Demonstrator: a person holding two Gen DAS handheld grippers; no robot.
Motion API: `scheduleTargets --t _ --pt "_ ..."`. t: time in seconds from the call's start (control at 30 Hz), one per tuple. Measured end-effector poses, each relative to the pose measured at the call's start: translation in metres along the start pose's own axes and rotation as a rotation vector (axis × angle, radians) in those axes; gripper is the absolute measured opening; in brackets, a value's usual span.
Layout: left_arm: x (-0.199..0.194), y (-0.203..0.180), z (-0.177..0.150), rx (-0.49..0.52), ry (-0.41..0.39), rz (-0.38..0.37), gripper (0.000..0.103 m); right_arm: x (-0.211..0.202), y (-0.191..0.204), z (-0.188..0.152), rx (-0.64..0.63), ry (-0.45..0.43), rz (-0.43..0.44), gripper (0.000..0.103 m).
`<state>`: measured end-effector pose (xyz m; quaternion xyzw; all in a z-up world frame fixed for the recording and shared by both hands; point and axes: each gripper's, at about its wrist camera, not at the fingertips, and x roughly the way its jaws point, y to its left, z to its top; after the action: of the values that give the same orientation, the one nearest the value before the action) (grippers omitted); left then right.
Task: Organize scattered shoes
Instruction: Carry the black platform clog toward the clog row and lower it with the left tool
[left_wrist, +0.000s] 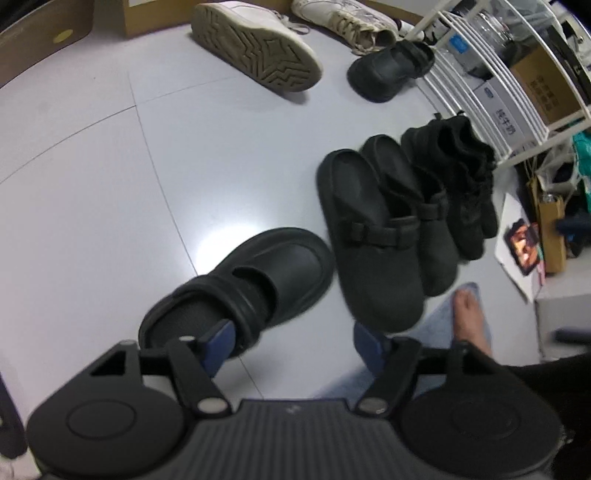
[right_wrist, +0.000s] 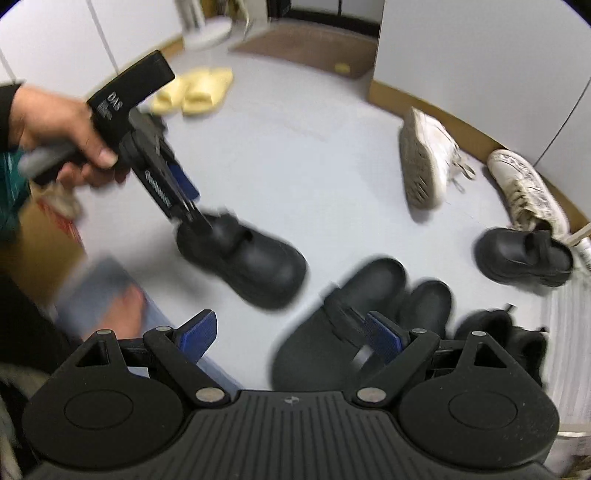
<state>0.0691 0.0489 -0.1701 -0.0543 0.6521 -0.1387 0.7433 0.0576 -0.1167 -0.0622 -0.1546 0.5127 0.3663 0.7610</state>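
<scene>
Jaws of both the left gripper (left_wrist: 291, 341) and right gripper (right_wrist: 291, 332) stand apart, gripping nothing; black strap shoe (left_wrist: 255, 280) lies on the floor (left_wrist: 110, 184), lower centre, beside paired black clogs (left_wrist: 373, 236).

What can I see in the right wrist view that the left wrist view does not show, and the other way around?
Only the right wrist view shows the yellow slippers, the hand holding the left gripper, and the right gripper, open. Only the left wrist view shows the white rack with boxes and a bare foot. Both show the chunky black shoe, its mate, the black clogs and two white sneakers.
</scene>
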Motion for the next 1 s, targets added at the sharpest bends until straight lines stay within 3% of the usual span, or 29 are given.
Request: scheduleTargets --t 0.17,0.37,0.47,0.6,0.7,0.87,1.0 --pt "-0.043 -0.025 -0.009 -0.099 -0.069 0.169 0.081 -0.002 0.033 0.013 -0.065 -0.049 -0.011 0.09" --pt "-0.075 -0.04 -0.033 -0.218 -0.127 0.22 0.083 -0.012 0.06 0.01 -0.161 -0.149 0.01 0.092" --pt "-0.084 -0.04 -0.038 -0.225 -0.134 0.219 0.084 -0.008 0.066 0.008 -0.183 -0.163 0.015 0.093" --pt "-0.088 -0.035 -0.045 -0.242 -0.154 0.218 0.084 0.007 0.073 0.01 -0.266 -0.139 -0.05 0.096" --pt "-0.087 -0.025 -0.051 -0.224 -0.182 0.221 0.084 0.013 0.067 0.015 -0.158 -0.106 -0.034 0.096" --pt "-0.084 -0.009 -0.047 -0.243 -0.173 0.166 0.084 0.016 0.068 0.022 -0.193 -0.058 -0.046 0.096" --pt "-0.093 -0.012 -0.032 -0.225 -0.24 0.17 0.087 0.016 0.068 0.022 -0.225 -0.048 -0.118 0.097"
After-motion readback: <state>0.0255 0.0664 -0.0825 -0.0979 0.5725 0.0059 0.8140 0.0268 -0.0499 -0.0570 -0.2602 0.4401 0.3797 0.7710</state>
